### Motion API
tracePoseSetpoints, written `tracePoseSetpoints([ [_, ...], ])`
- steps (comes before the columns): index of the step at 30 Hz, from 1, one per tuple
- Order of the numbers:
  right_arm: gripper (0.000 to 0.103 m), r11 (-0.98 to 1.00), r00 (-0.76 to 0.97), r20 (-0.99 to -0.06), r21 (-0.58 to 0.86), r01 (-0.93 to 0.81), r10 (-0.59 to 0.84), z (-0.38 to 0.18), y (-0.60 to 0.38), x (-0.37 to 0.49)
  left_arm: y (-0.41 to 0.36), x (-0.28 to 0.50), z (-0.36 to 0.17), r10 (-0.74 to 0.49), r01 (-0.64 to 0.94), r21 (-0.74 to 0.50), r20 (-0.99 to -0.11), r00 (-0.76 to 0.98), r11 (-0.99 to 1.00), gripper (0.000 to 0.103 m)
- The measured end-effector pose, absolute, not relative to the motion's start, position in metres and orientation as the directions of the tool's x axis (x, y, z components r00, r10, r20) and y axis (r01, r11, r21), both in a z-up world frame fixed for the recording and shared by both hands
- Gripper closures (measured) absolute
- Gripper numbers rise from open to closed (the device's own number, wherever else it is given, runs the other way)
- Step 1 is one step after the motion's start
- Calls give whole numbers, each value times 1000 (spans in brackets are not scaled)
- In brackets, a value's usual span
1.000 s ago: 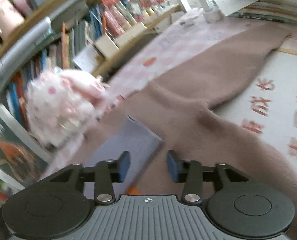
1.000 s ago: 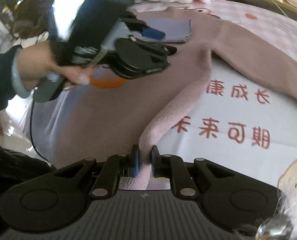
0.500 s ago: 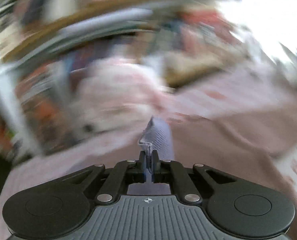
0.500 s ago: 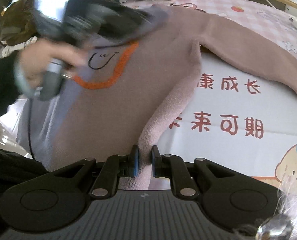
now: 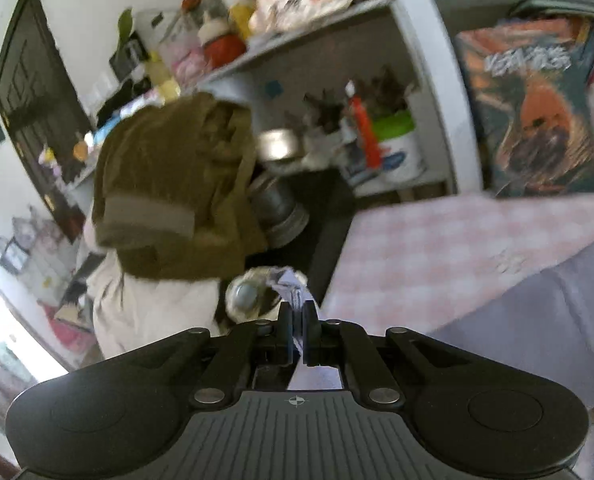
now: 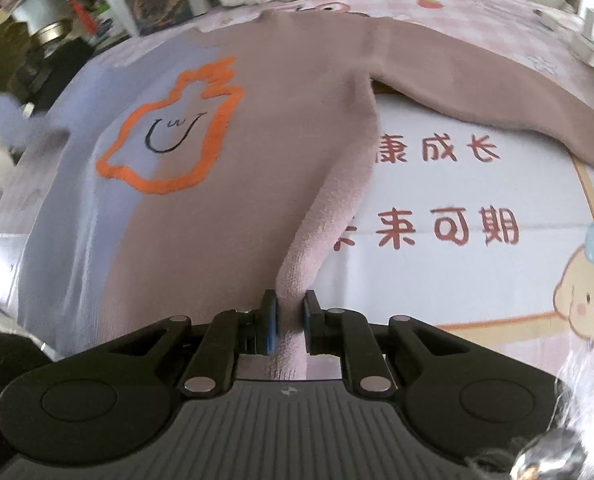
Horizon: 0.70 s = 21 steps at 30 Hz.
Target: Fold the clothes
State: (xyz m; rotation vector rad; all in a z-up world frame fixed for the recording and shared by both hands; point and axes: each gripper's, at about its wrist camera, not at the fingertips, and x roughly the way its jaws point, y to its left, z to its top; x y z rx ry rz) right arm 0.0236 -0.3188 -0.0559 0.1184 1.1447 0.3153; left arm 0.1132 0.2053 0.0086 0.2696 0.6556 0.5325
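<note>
Right gripper (image 6: 288,322) stays clenched on the sweater's (image 6: 225,184) fuzzy pink sleeve cuff (image 6: 297,280). Left gripper (image 5: 296,330), open a sec ago, now pinches the lavender sleeve tip (image 5: 293,286) and has swung it outward (sleeve unfolded, sweater spread flat on the checked pink tablecloth (image 6: 477,12)), soft knit w/ orange outline motif (image 6: 169,128).

The sweater (image 6: 257,168) is soft, fuzzy knit cloth, matt, with a raised orange outline (image 6: 169,128) of thicker yarn. Under it lies a smooth printed sheet (image 6: 477,208), slightly glossy. The right tongs (image 6: 288,316) are matt black plastic with blue rubbery pads (image 6: 272,324) and shiny metal pins.
</note>
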Motion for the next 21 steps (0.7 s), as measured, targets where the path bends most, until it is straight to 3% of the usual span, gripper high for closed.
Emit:
tracePoseSetpoints([
  [9, 91, 971, 411, -880, 206, -122, 239, -57, -311, 12, 256, 94, -6, 599, -438, 409, -564, 568, 800, 87],
  [12, 90, 974, 417, -881, 192, -117, 224, -56, -308, 10, 252, 75, 0, 613, -434, 433, -527, 589, 790, 61],
  [14, 90, 977, 421, -882, 179, -119, 213, -56, -306, 10, 241, 59, 5, 573, -417, 394, -521, 633, 819, 53],
  [21, 88, 984, 448, -877, 144, -106, 176, -57, -300, 4, 161, 19, -18, 48, -115, -45, -718, 695, 992, 52],
])
